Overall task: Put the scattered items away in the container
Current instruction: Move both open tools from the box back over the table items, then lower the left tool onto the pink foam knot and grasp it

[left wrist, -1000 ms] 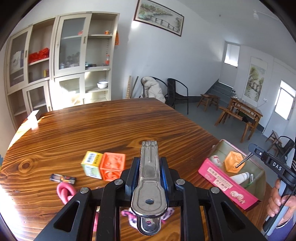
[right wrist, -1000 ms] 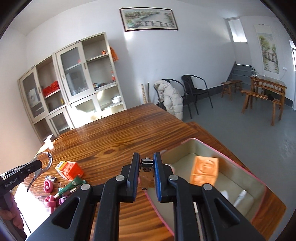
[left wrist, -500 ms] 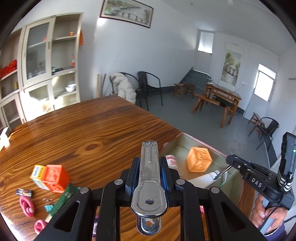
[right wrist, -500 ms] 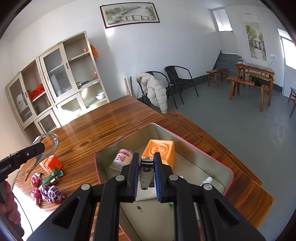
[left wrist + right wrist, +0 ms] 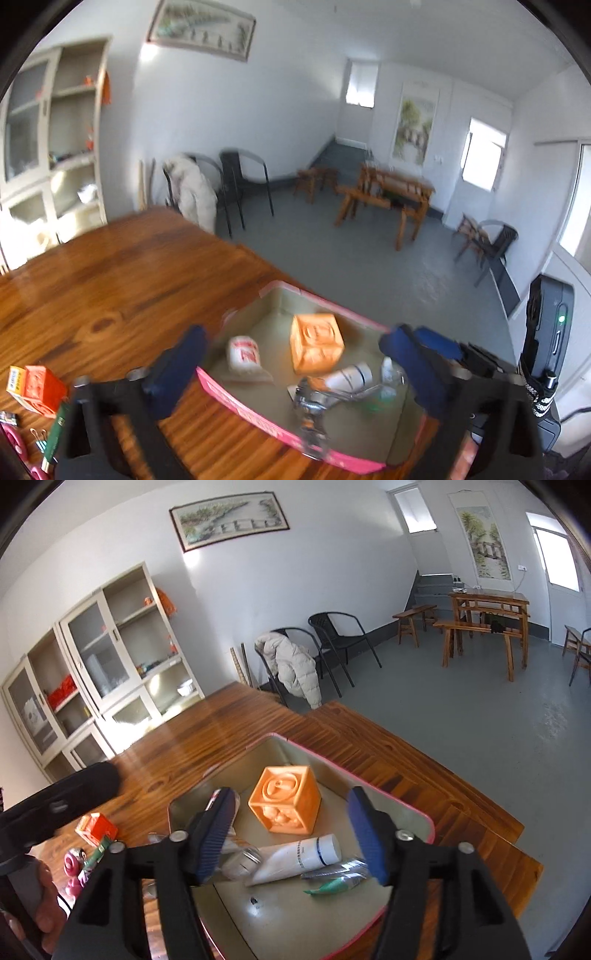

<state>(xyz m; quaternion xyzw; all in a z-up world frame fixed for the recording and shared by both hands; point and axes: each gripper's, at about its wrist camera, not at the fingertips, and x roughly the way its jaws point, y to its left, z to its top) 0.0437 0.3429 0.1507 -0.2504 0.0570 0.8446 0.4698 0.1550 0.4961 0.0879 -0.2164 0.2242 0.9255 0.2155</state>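
Both jaws just opened, nothing gripped: left gripper [image 5: 295, 354] wide, right gripper [image 5: 291, 830] partly. Under both, pink tin [image 5: 413, 812]: orange cube [image 5: 284, 805] between fingers, white tube [image 5: 299, 856] nearer, metal opener [image 5: 314, 402] dropped in.

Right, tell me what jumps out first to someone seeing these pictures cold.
The pale orange cube grabs the eye, sitting in the pink-rimmed tin on the wooden table, with a white tube lying just in front of it. Both grippers, left and right, hang open over the tin, and a metal clip shows blurred under the left one. More clutter, including a darker orange block, waits on the table left of the tin.
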